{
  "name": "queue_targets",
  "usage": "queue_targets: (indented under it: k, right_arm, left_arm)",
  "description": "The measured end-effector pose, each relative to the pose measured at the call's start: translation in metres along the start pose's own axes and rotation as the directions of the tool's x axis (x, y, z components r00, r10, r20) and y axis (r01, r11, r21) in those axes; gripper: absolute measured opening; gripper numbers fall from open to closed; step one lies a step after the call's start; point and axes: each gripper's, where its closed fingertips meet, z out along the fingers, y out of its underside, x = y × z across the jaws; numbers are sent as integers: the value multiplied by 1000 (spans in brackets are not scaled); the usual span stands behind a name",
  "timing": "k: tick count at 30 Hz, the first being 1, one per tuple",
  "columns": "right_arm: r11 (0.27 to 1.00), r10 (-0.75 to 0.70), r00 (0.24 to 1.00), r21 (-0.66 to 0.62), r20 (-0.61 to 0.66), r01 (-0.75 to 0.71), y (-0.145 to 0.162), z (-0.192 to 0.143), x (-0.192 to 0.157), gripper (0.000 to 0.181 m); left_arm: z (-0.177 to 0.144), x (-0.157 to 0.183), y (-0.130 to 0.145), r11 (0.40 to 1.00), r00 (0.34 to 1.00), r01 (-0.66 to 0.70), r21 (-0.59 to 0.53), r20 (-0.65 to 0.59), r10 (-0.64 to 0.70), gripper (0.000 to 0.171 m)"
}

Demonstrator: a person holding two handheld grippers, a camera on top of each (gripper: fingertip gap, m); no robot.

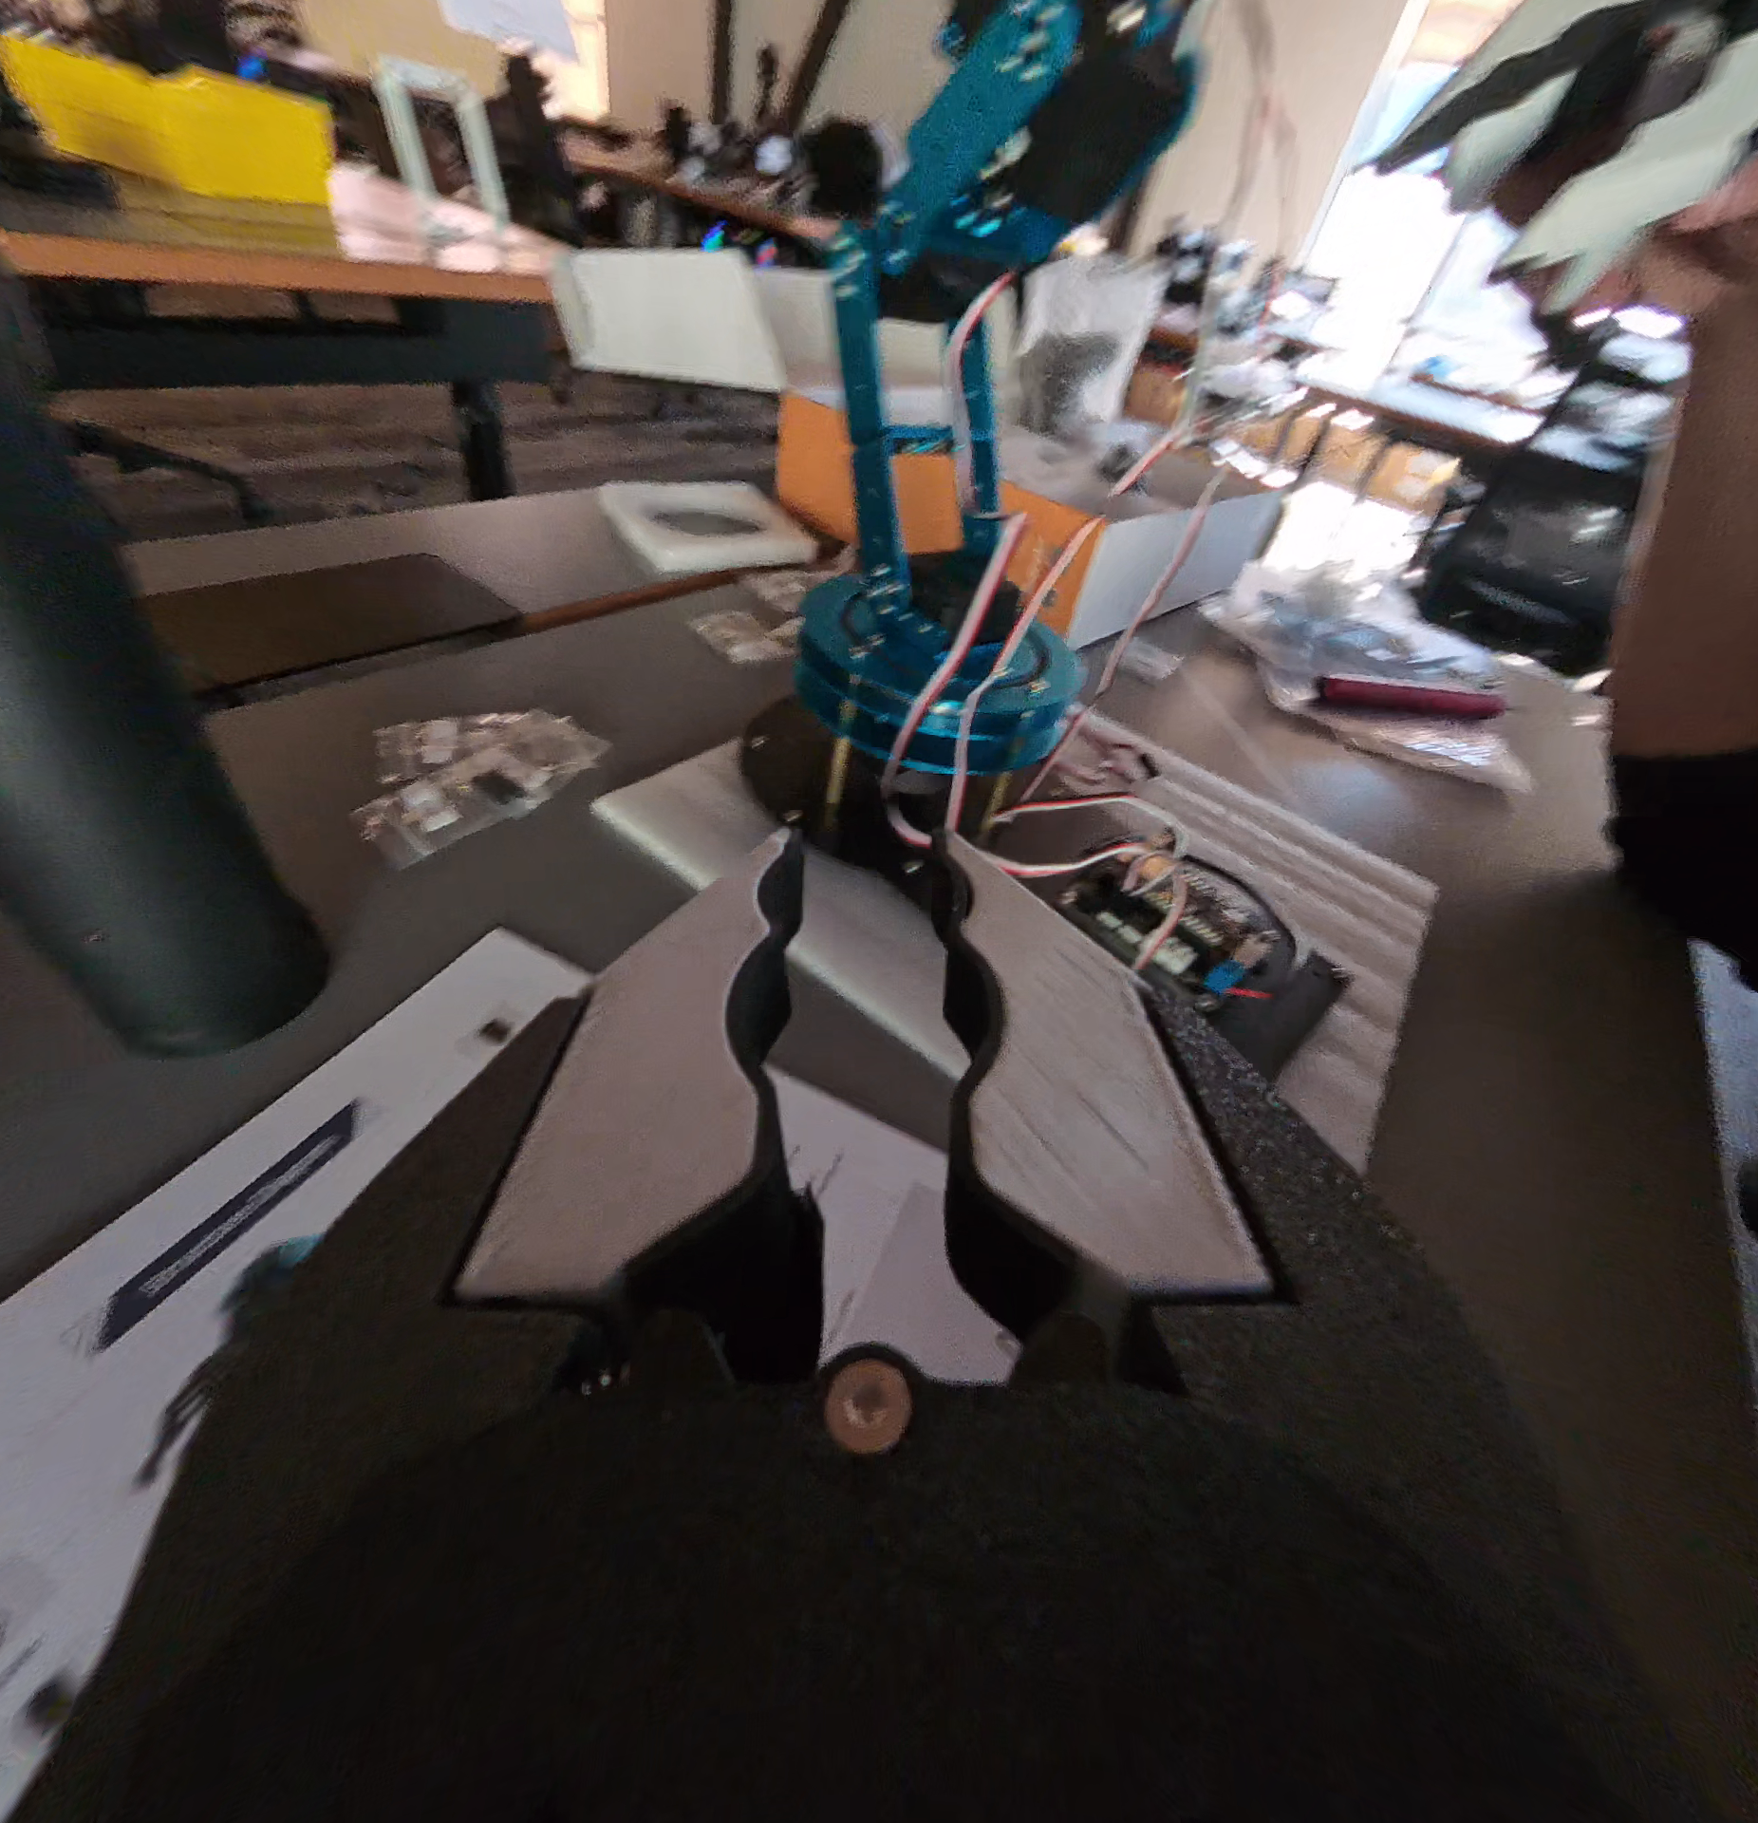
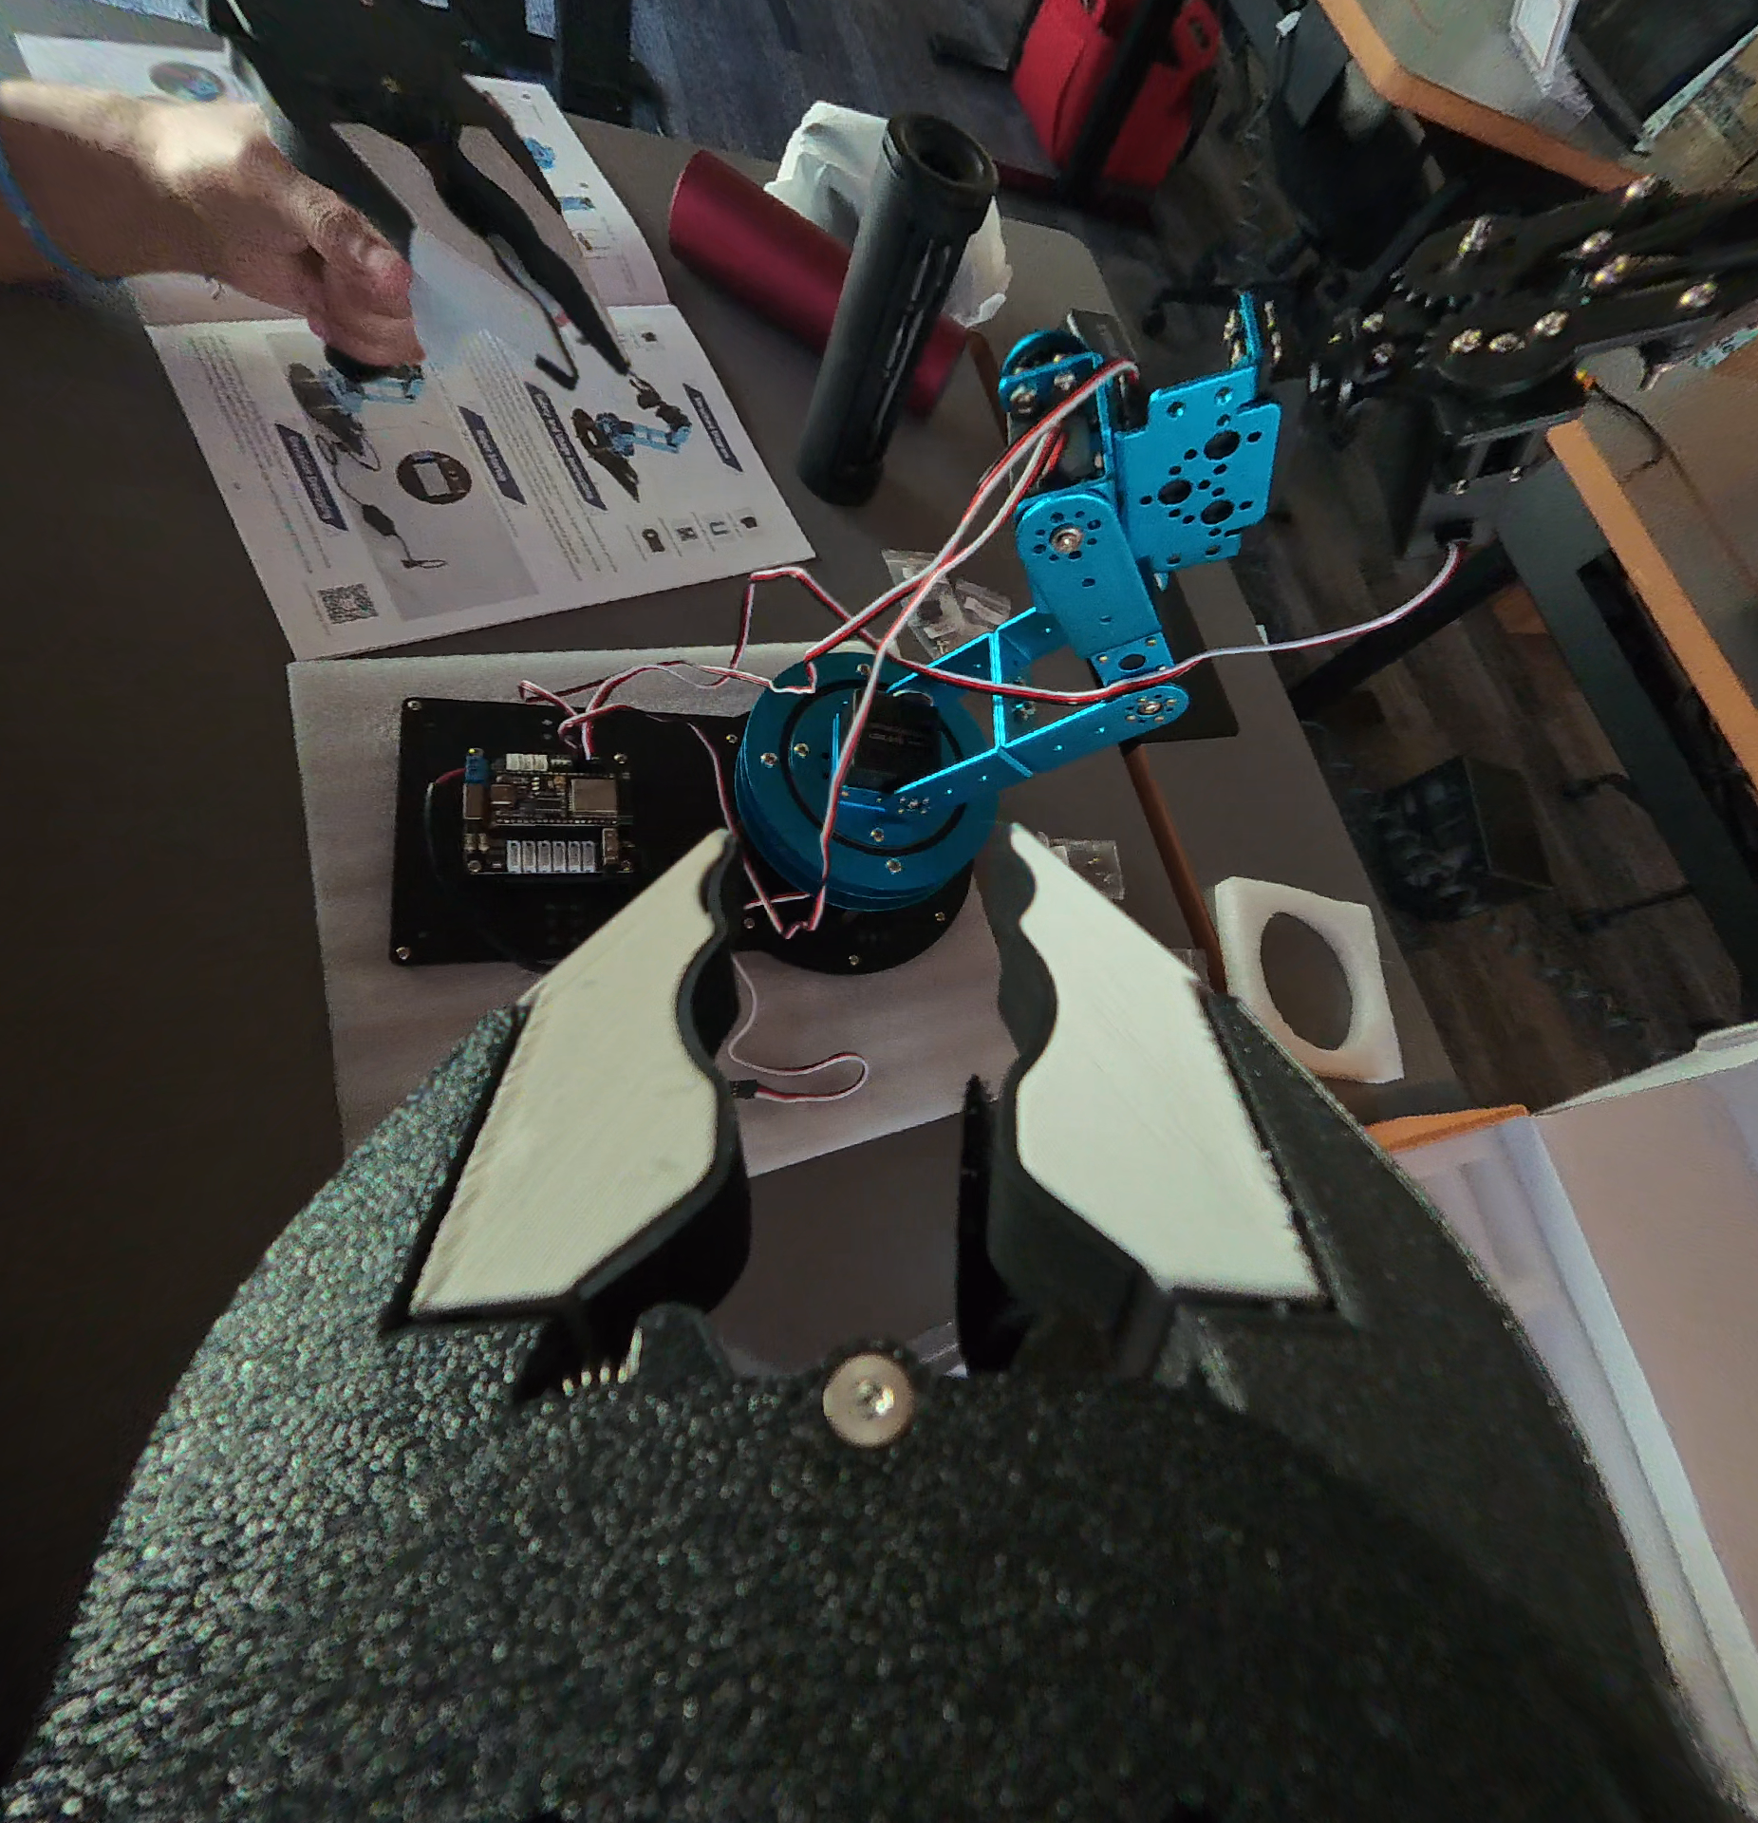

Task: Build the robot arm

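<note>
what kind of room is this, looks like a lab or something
Probably an electronics or robotics workshop. A small blue kit robot arm stands half wired on the table, a bare circuit board lies beside its base, and an open illustrated instruction sheet is spread out behind them.

Left claw (image 1: 870,838) jaws narrowly parted, right claw (image 2: 870,838) jaws wide apart, both empty.

The small robot arm (image 2: 1102,612) at the frame's centre looks like glossy blue anodised metal; its base plate (image 2: 559,819) is matt black; the right gripper (image 2: 865,868) has a rough, speckled black shell and finely ridged white plastic fingers (image 2: 599,1105); upper left, the booklet (image 2: 481,464) is smooth printed paper; the cylinder (image 2: 895,306) is matt black.
</note>
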Motion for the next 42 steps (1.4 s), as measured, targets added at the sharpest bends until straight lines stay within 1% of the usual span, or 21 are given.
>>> queue_targets:
  k: [1,3,4,6,10,18,26,28,30,32,34,36,37,40,42]
  right_arm:
    - [1000,5,1000,-2,7,-5,1,3,0,49]
    - [1000,17,1000,-10,23,-17,4,10,1,49]
    - [1000,24,999,-18,29,-23,7,13,2,49]
    - [999,34,998,-35,43,-33,12,20,3,49]
    - [998,43,997,-52,58,-40,18,28,4,49]
    - [998,37,998,-62,57,-33,21,30,6,48]
    - [1000,15,999,-24,29,-15,13,35,11,46]
    - [1000,9,1000,26,-3,-9,4,37,17,45]
    - [989,36,998,145,-42,-30,-18,44,25,45]
    - [957,99,992,282,-84,-72,-40,55,36,47]
    - [926,149,978,368,-144,-87,-49,70,47,47]
    - [914,161,971,397,-179,-79,-50,86,50,46]
    - [911,160,961,408,-225,-56,-49,89,55,44]
    - [908,132,946,419,-296,4,-51,92,60,33]
    - [913,97,942,405,-321,44,-52,93,59,32]
  left_arm:
    - [-3,-8,0,1000,999,-10,-14,46,11,25]
    - [-9,-20,-4,998,989,-65,12,134,63,25]
    - [-10,-23,-4,997,986,-70,16,154,67,25]
    - [-8,-20,1,998,989,-61,-3,138,61,25]
    - [-4,-20,8,995,983,-86,-49,158,93,25]
    - [-8,-16,0,997,985,-79,-11,154,79,25]
    - [-7,-15,2,997,986,-76,-17,149,78,25]
    - [-7,-13,1,997,986,-80,-8,147,80,25]
    - [-7,-13,1,997,987,-73,-10,144,74,25]
    - [-6,-13,1,997,987,-72,-9,143,73,25]
    - [-6,-13,2,997,987,-71,-13,144,72,25]
    - [-6,-13,2,998,987,-69,-12,145,70,25]
    - [-6,-13,2,998,987,-68,-8,144,69,25]
    - [-6,-13,2,998,988,-63,-12,142,64,25]
    - [-6,-12,2,998,988,-65,-10,140,66,25]
